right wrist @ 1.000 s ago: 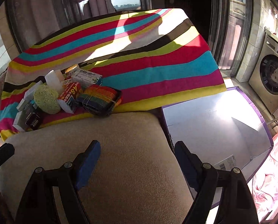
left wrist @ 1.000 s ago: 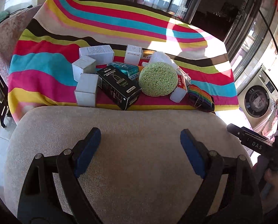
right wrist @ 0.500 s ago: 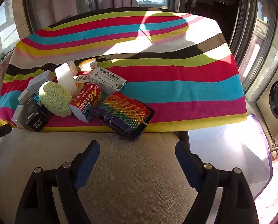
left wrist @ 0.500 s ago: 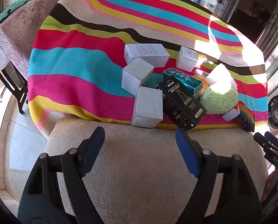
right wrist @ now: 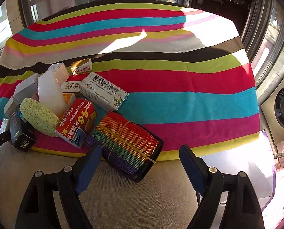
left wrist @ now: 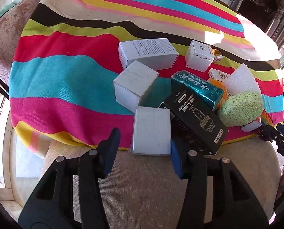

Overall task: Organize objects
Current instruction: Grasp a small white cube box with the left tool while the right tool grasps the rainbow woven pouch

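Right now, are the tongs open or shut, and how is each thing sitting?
left tongs: open, just been closing, near white box between them, not squeezed
right tongs: open, holding nothing
near white box: closed, lying flat at cloth edge
black box: closed, tilted
green sponge: leaning on edge
rainbow bundle: tied with rubber band, in black tray

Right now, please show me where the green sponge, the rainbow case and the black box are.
green sponge [left wrist: 241,109]: left wrist view, middle of its round face.
rainbow case [right wrist: 125,141]: right wrist view, middle of its striped top.
black box [left wrist: 196,122]: left wrist view, middle of its printed top face.
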Motion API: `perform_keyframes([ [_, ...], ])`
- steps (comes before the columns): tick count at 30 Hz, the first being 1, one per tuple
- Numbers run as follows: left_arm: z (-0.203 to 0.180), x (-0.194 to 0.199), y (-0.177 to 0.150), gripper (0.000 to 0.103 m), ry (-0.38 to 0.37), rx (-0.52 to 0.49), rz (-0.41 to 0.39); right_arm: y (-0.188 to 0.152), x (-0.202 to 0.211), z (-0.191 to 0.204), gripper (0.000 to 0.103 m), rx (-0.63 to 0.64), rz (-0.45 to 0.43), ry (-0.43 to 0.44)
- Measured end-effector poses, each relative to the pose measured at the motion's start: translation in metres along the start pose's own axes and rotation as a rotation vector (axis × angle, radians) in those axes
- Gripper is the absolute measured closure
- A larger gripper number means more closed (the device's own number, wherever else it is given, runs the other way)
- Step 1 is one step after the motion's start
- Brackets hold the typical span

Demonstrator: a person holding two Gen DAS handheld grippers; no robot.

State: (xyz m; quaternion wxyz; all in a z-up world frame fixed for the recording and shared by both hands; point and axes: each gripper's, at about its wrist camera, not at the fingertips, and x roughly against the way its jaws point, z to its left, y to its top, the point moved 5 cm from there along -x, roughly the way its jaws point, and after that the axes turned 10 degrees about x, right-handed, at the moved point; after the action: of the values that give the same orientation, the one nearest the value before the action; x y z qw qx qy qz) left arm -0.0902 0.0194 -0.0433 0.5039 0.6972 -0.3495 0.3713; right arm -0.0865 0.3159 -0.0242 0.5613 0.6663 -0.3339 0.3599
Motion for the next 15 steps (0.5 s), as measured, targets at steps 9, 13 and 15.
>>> perform_keyframes([
  [9, -0.001, -0.003, -0.002, 0.064, 0.018, -0.012, -0.018, 0.013, -0.002, -0.005, 0.014, -0.154, -0.002, 0.065],
  [13, -0.004, -0.004, -0.003, 0.064, 0.060, -0.035, -0.038, 0.018, -0.011, -0.002, 0.014, -0.207, 0.018, 0.057],
  [15, -0.006, -0.005, -0.003, 0.064, 0.064, -0.036, -0.042, 0.019, -0.014, -0.003, 0.014, -0.225, 0.026, 0.039],
])
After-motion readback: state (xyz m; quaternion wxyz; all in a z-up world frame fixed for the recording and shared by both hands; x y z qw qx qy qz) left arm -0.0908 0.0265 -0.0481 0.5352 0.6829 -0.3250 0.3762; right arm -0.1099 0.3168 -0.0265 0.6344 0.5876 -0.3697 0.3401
